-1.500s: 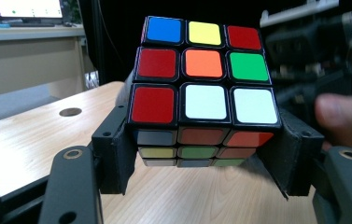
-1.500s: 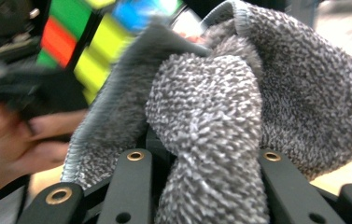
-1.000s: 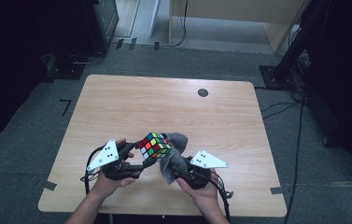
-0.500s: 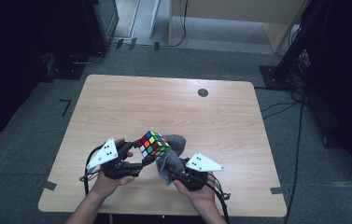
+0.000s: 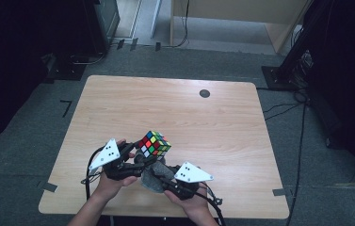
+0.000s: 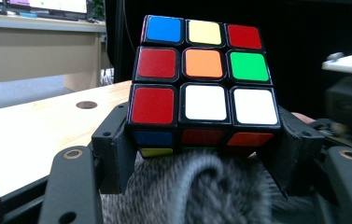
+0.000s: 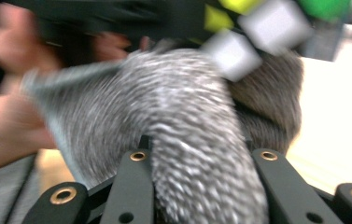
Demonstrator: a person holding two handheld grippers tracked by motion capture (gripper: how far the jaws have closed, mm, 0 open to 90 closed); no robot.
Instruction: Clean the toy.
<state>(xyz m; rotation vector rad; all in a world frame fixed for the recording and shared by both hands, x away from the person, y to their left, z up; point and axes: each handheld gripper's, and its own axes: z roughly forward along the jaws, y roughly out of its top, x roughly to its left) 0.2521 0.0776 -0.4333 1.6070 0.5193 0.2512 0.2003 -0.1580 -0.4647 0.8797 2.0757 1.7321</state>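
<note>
Two black hand-held grippers, left gripper (image 5: 135, 157), right gripper (image 5: 163, 181), each topped by a white-grey three-cornered plate with dark dots, brass-ringed screw holes, black trailing cables, bare forearms

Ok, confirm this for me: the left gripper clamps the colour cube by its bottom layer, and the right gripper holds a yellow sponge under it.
One thing is off. The left gripper does clamp the colour cube by its bottom layer, but the right gripper holds a grey cloth, not a yellow sponge. The right gripper view shows the cloth bunched between its jaws, under the cube.
</note>
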